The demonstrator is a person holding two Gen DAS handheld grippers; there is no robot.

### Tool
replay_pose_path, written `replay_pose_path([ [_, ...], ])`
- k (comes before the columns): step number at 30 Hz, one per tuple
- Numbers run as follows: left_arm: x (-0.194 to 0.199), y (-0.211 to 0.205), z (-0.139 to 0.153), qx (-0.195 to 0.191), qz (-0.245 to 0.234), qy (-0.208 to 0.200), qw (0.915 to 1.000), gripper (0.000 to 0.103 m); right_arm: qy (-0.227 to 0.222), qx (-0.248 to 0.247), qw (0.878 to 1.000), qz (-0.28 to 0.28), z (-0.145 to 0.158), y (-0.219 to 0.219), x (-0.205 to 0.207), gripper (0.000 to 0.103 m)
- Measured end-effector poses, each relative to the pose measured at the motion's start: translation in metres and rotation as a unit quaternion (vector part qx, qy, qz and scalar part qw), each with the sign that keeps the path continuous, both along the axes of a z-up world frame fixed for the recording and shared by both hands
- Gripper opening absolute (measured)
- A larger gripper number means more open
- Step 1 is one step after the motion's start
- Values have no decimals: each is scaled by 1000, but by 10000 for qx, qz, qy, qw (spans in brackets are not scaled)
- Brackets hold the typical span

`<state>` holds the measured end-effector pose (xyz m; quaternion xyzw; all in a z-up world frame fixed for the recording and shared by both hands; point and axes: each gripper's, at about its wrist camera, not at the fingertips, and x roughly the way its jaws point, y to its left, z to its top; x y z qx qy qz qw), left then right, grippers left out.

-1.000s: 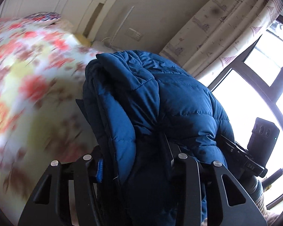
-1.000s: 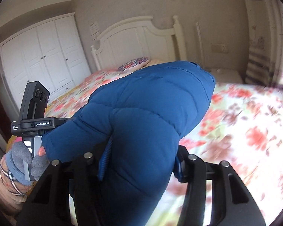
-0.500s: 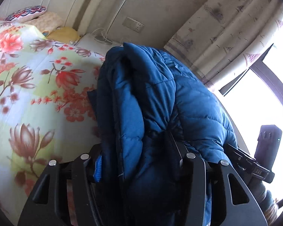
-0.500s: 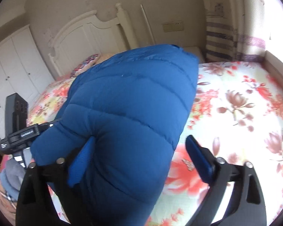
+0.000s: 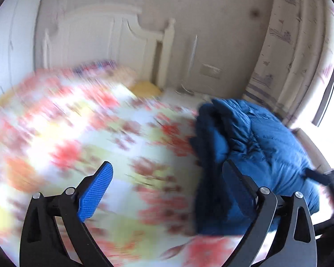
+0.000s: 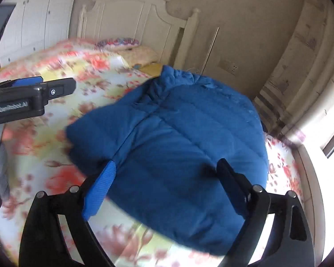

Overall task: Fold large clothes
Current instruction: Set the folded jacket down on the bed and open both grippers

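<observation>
A blue puffer jacket (image 6: 178, 138) lies bunched on the flowered bedspread (image 6: 55, 173). My right gripper (image 6: 167, 163) hovers over its near end. Its jaws are wide and closing slightly; the jacket shows between the blue pads without touching them. In the left wrist view the jacket (image 5: 256, 146) sits to the right, just past the right finger. My left gripper (image 5: 167, 166) has its jaws opening wide, with only blurred bedspread (image 5: 100, 133) between them. The left gripper (image 6: 31, 100) also shows at the left of the right wrist view.
A white headboard (image 6: 131, 17) and pillows (image 6: 142, 53) stand at the far end of the bed. White wardrobe doors (image 6: 33, 22) fill the left wall. A patterned curtain (image 5: 289, 44) and a bright window (image 5: 331, 102) are on the right.
Both grippers have let go of the jacket and their jaws stand wide. The jacket, held up before, now rests on the bed. The left gripper has swung left, away from it.
</observation>
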<state>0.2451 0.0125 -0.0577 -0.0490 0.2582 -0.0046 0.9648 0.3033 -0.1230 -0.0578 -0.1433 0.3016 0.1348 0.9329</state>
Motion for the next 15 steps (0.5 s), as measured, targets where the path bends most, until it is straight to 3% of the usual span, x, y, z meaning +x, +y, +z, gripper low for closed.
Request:
replay_pose_path([
  [4, -56, 0, 53, 800, 346, -856, 9925, 96, -852, 622, 9944, -106, 52, -35, -73, 95],
  [5, -67, -3, 63, 870, 436, -1007, 9901, 96, -1073, 748, 9912, -200, 65, -43, -87, 101],
  [8, -107, -18, 91, 951, 500, -1340, 9851, 99, -1493, 848, 9841, -450, 92, -66, -136, 101],
  [11, -135, -37, 95, 951, -28, -1360, 9861, 99, -1706, 580, 9808, -743, 97, -73, -171, 101],
  [15, -152, -60, 68, 937, -355, -1149, 9883, 99, -1682, 450, 9794, -1025, 71, -80, -201, 101],
])
